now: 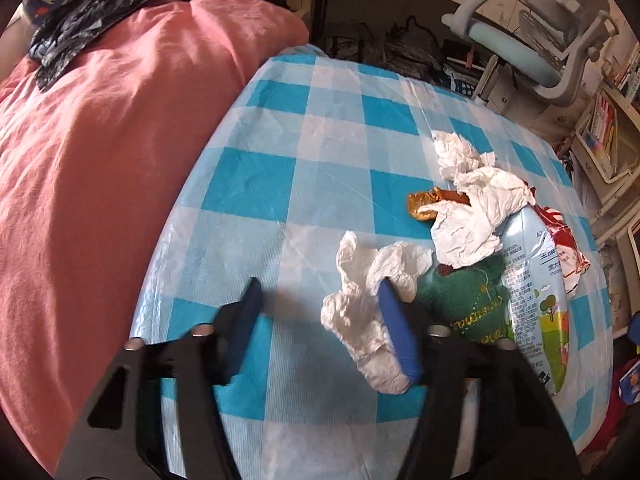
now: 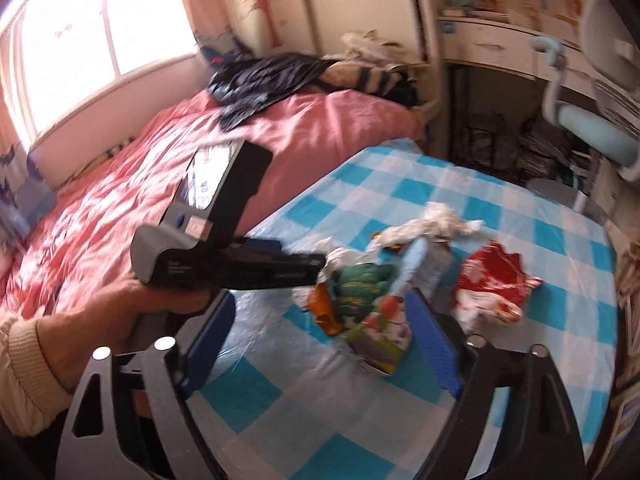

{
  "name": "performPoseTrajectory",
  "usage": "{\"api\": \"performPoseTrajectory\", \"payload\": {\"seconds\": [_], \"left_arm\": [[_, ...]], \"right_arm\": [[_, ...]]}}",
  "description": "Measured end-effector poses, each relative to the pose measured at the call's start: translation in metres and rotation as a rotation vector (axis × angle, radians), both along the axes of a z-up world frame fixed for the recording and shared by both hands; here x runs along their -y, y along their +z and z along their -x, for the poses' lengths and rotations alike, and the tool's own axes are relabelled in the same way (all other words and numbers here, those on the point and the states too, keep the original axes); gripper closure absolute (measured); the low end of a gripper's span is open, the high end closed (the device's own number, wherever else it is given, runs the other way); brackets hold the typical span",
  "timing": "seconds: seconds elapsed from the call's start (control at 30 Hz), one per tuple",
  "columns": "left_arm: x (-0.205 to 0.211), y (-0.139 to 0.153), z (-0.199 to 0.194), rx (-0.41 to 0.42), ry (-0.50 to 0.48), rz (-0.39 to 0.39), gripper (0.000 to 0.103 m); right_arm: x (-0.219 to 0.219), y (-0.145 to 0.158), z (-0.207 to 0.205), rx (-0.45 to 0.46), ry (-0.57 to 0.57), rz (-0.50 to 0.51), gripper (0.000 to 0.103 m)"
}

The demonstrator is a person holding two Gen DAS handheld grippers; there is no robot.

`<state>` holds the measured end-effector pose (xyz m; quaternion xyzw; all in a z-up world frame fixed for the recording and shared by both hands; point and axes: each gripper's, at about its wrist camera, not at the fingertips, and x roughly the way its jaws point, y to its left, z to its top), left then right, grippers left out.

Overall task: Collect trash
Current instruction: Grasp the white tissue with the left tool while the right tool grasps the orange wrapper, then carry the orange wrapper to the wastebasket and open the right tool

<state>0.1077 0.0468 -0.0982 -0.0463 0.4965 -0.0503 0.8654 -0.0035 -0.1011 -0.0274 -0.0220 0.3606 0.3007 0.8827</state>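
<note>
A pile of trash lies on the blue-and-white checked tablecloth (image 1: 300,160): crumpled white tissues (image 1: 476,216), a gold wrapper (image 1: 424,202), a green packet (image 1: 468,300), a light blue pouch (image 1: 532,280) and a red-and-white wrapper (image 1: 568,240). My left gripper (image 1: 320,320) is low over the cloth with its jaws apart. A smaller tissue (image 1: 360,312) lies against the inner face of its right finger; the left finger is clear of it. My right gripper (image 2: 320,340) is open above the pile's near side, with the pouch's printed end (image 2: 384,340) between its fingers, untouched. The red wrapper (image 2: 492,288) lies just right of it.
A bed with a pink cover (image 1: 100,180) borders the table's left side, with a black plastic bag (image 1: 80,20) lying on it. A grey-and-blue desk chair (image 1: 552,40) and a cluttered desk stand beyond the far edge. A person's hand (image 2: 132,308) holds the left gripper.
</note>
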Motion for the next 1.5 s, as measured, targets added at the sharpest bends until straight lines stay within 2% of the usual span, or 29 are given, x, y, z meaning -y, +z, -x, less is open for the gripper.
{"api": "performPoseTrajectory", "payload": {"seconds": [0.03, 0.07, 0.1, 0.17, 0.23, 0.3, 0.4, 0.5, 0.53, 0.6, 0.67, 0.7, 0.73, 0.83, 0.93, 1.1, 1.2, 1.3, 1.5], "left_arm": [[-0.005, 0.001, -0.002, -0.023, -0.007, 0.069, 0.095], [-0.012, 0.004, -0.003, -0.035, -0.004, 0.138, 0.097], [-0.019, 0.010, -0.002, -0.025, 0.008, 0.167, 0.097], [-0.029, 0.024, 0.003, 0.011, 0.017, 0.156, 0.097], [-0.042, 0.038, 0.009, 0.041, 0.036, 0.189, 0.097], [-0.052, 0.048, 0.012, 0.058, 0.048, 0.213, 0.097], [-0.060, 0.055, 0.015, 0.062, 0.056, 0.251, 0.097], [-0.060, 0.057, 0.020, 0.058, 0.052, 0.241, 0.097], [-0.059, 0.058, 0.022, 0.057, 0.049, 0.240, 0.097], [-0.060, 0.062, 0.028, 0.061, 0.048, 0.241, 0.097], [-0.064, 0.066, 0.031, 0.067, 0.049, 0.246, 0.097], [-0.065, 0.067, 0.032, 0.071, 0.050, 0.247, 0.097], [-0.067, 0.069, 0.034, 0.075, 0.052, 0.246, 0.097], [-0.072, 0.071, 0.035, 0.080, 0.060, 0.248, 0.097], [-0.074, 0.075, 0.039, 0.091, 0.061, 0.253, 0.097], [-0.067, 0.081, 0.059, 0.118, 0.039, 0.233, 0.097], [-0.057, 0.084, 0.079, 0.129, 0.004, 0.218, 0.097], [-0.043, 0.087, 0.104, 0.140, -0.047, 0.201, 0.097], [-0.013, 0.082, 0.168, 0.128, -0.153, 0.156, 0.097]], "right_arm": [[-0.010, -0.005, -0.005, -0.015, 0.030, 0.012, 0.035], [-0.019, -0.010, -0.010, -0.032, 0.056, 0.022, 0.041], [-0.027, -0.015, -0.013, -0.045, 0.069, 0.039, 0.043], [-0.045, -0.031, -0.023, -0.070, 0.080, 0.110, 0.052], [-0.057, -0.051, -0.032, -0.122, 0.089, 0.156, 0.056], [-0.066, -0.055, -0.029, -0.056, 0.078, 0.256, 0.057], [-0.068, -0.056, -0.031, -0.038, 0.051, 0.291, 0.057], [-0.086, -0.071, -0.020, 0.057, 0.085, 0.534, 0.063], [-0.090, -0.072, -0.013, 0.101, 0.102, 0.574, 0.064], [-0.093, -0.072, -0.011, 0.114, 0.117, 0.622, 0.064], [-0.092, -0.071, -0.017, 0.086, 0.134, 0.615, 0.068], [-0.089, -0.070, -0.024, 0.033, 0.145, 0.582, 0.073], [-0.085, -0.069, -0.032, -0.025, 0.148, 0.545, 0.083], [-0.082, -0.068, -0.041, -0.068, 0.147, 0.517, 0.084], [-0.077, -0.055, -0.031, -0.065, 0.137, 0.451, 0.084], [-0.063, -0.016, 0.010, -0.017, 0.111, 0.317, 0.084], [-0.051, -0.005, 0.043, -0.033, 0.100, 0.260, 0.084], [-0.039, -0.009, 0.080, -0.074, 0.097, 0.237, 0.084], [-0.024, -0.047, 0.147, -0.235, 0.114, 0.295, 0.083]]}}
